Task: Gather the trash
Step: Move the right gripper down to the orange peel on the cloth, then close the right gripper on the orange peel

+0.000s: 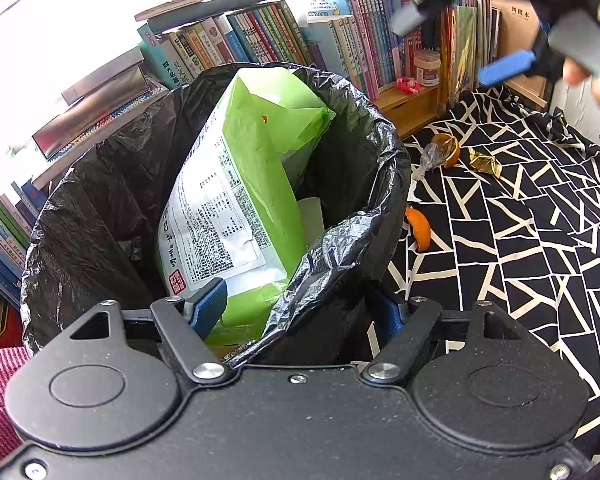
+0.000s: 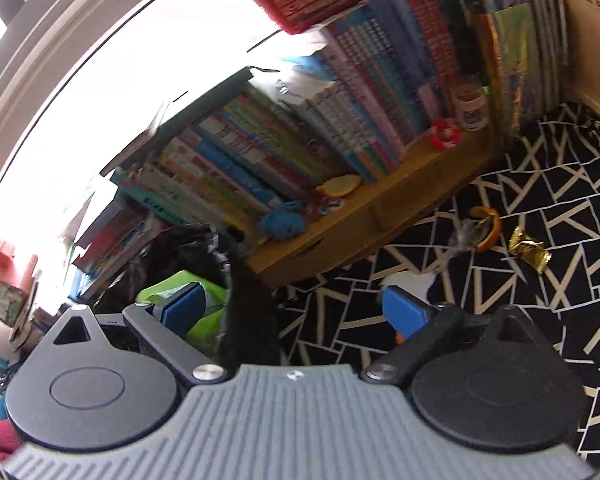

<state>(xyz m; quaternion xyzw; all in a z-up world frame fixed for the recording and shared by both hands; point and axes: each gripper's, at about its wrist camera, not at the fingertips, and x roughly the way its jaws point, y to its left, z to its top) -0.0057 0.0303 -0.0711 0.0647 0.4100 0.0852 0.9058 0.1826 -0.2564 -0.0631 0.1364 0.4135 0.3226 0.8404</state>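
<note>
The left claw [image 1: 300, 312] is clamping the bin [image 1: 384, 152] rim. The right claw [image 2: 296, 312] is hanging wide apart and empty. Peel [image 2: 490, 226] and gold wrapper [image 2: 528, 248] are lying on the bench [image 2: 540, 320], ahead-right of the right claw, the nearer one.

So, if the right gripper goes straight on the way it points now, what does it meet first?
Probably the black-and-white patterned cloth in front of the wooden shelf. The right gripper is open with nothing between its fingers. The bin's black liner lies close on the left, though depth is unclear.
</note>
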